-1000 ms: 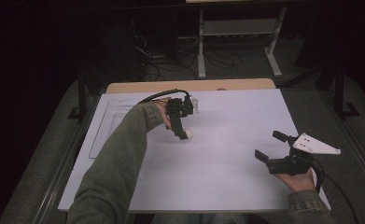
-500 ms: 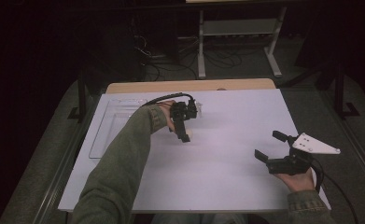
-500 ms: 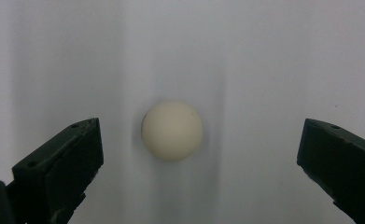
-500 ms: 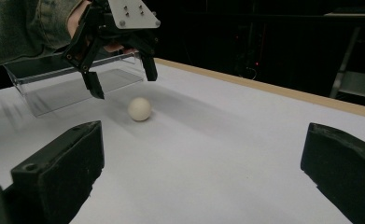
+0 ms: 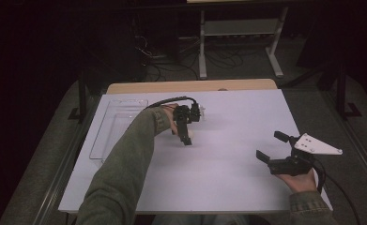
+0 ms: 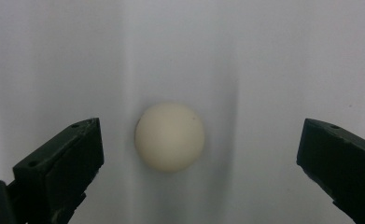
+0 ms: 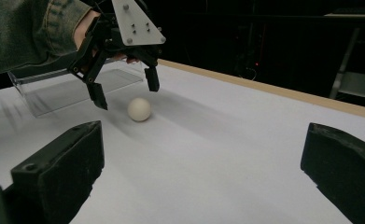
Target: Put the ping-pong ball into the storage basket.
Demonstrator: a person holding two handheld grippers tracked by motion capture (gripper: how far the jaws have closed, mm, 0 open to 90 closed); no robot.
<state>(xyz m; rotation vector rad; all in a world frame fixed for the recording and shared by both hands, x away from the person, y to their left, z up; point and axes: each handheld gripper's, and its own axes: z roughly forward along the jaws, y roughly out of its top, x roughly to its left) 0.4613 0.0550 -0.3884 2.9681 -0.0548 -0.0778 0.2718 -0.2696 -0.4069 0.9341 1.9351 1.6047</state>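
Note:
A cream-white ball (image 6: 170,136) lies on the white table (image 5: 228,178), left of centre. My left gripper (image 5: 186,139) hangs just above it, pointing down. Its jaws are open, one on each side of the ball, and touch nothing. From the right gripper view, that left gripper (image 7: 124,91) stands over the ball (image 7: 139,109), with a sleeve behind it. In the high view, the ball (image 5: 190,134) peeks out beside the jaws. My right gripper (image 5: 270,146) is held open near the table's right front, aimed at the ball, with nothing in it.
A clear plastic tray (image 5: 118,126) lies at the left rear of the table, just beyond the left hand. The table's wooden far edge (image 5: 190,86) borders a dark floor with a metal stand (image 5: 237,28) and cables.
The left gripper has shifted a little to the right and toward the near side, settling over the ball. The right gripper has stayed put.

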